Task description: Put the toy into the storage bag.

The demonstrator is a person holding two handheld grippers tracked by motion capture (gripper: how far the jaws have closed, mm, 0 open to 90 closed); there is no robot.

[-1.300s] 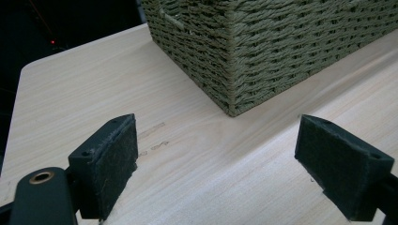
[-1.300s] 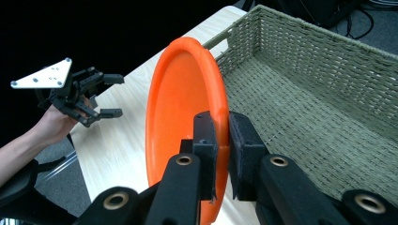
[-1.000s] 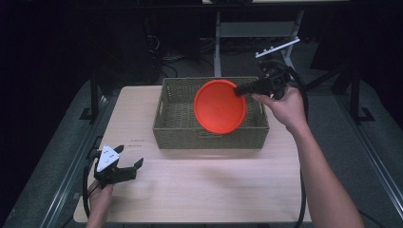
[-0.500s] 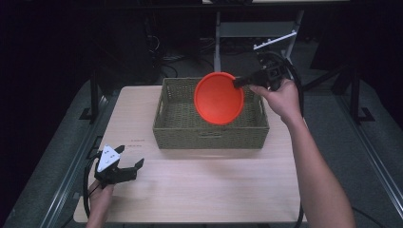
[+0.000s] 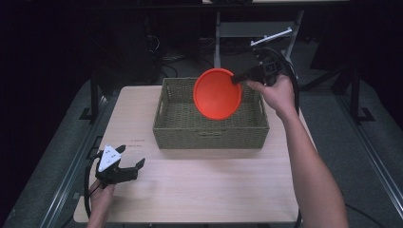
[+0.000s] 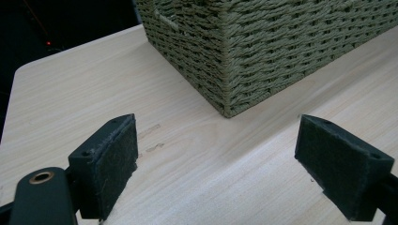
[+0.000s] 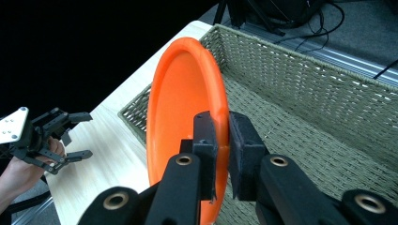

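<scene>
I've got the orange plate [image 5: 217, 93] pinched by its rim in my right gripper [image 5: 236, 80], both pads clamped tight on the edge, one on each face, as the right gripper view makes plain [image 7: 220, 140]. The plate hangs up on edge, lifted above the woven basket [image 5: 211, 134], its hollow face turned toward me in the high view, and it hovers over the middle-to-right part of the basket's inside. My right hand [image 5: 277, 94] sits out past the basket's right rear corner, cable looping behind it. In the right gripper view the plate [image 7: 183, 117] stands almost vertical in front of the jaws, with the basket's floor and far wall [image 7: 300, 84] spread out behind it. Down at the near left corner of the table [image 5: 214, 190] my left gripper [image 5: 130, 169] is idle, jaws spread wide with nothing between them, resting low over the wood well apart from the basket. Its own view shows the two black pads [image 6: 110, 161] standing far apart over bare table [image 6: 197, 164], and the basket's near corner [image 6: 230, 61] just ahead.
</scene>
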